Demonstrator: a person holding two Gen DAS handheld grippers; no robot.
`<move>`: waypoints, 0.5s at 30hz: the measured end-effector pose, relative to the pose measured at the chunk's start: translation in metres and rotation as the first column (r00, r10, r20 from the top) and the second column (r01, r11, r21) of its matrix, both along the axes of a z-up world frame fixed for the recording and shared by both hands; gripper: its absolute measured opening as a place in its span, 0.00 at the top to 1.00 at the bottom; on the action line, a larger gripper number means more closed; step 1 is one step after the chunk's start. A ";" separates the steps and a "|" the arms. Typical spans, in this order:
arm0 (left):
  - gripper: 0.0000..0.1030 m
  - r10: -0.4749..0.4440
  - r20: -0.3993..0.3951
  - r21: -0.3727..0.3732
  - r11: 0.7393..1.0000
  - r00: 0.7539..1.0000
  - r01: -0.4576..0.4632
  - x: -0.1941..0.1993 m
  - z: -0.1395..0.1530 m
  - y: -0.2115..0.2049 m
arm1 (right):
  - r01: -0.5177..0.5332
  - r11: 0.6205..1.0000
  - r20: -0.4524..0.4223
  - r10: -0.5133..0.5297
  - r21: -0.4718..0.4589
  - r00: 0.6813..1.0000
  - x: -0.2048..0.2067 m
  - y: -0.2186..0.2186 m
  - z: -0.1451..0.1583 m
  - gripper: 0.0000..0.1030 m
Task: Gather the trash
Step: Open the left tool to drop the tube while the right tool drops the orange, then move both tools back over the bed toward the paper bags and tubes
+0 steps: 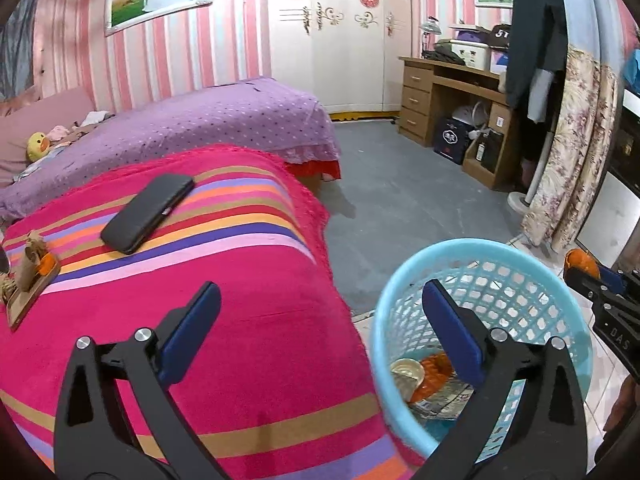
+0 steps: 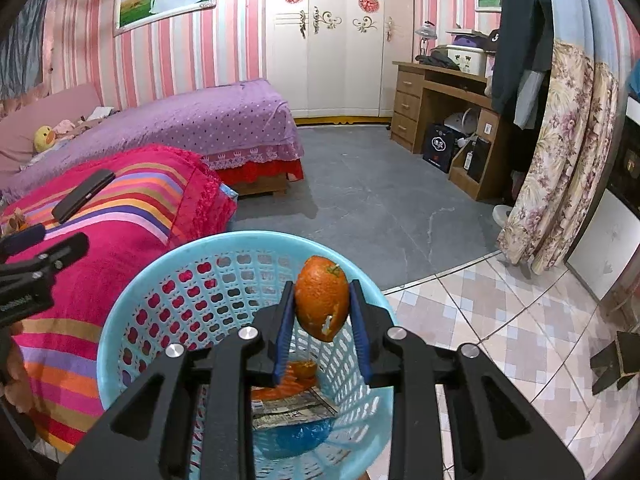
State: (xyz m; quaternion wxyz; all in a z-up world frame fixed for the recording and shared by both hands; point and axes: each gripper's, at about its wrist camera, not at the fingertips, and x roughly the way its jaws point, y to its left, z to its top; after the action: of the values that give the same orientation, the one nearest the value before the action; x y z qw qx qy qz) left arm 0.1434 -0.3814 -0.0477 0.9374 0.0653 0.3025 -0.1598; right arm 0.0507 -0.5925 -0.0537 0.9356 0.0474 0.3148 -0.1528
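Peel (image 2: 322, 300), orange and curled, sits between the blue pads of the right gripper (image 2: 322, 320), above the open mouth of the blue basket (image 2: 120, 320). The left pad touches it; on the right a thin gap shows, so I cannot tell whether it is pinched or loose. More peel, a paper scrap and a blue wrapper lie at the basket's bottom.

The left gripper (image 1: 320, 332) is spread wide with nothing between its pads; one pad hangs over the striped blanket (image 1: 240, 320), the other over the basket's near left rim. The basket stands just beside the blanket's right edge, on tiled floor.

On the blanket, a black phone (image 1: 148, 212) lies toward the far side, and a brown paper scrap with orange peel (image 1: 32, 268) sits at the left edge. Beyond the basket, grey floor (image 1: 392, 184) stays open up to the desk (image 1: 448, 100) and curtain (image 1: 576, 152) on the right.
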 end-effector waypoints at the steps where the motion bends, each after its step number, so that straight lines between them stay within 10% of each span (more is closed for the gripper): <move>1: 0.06 0.008 0.006 0.006 1.000 1.000 -0.008 0.000 0.001 0.003 | 0.000 1.000 -0.001 0.000 -0.007 1.000 0.001 0.002 0.001 0.53; 3: 0.06 0.025 0.016 0.018 1.000 1.000 -0.026 -0.001 0.003 0.009 | 0.002 1.000 0.003 -0.002 -0.017 1.000 0.002 0.007 0.003 0.30; 15: 0.05 0.088 0.095 0.045 0.995 0.992 -0.093 -0.008 0.030 0.083 | -0.009 0.997 0.067 0.014 -0.073 0.998 0.006 0.053 0.034 0.09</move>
State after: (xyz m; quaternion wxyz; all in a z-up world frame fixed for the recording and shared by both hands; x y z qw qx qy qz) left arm 0.1354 -0.2983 -0.0175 0.9548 0.0822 0.2652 -0.1065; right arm 0.0565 -0.5391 -0.0199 0.9477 0.0167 0.2774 -0.1570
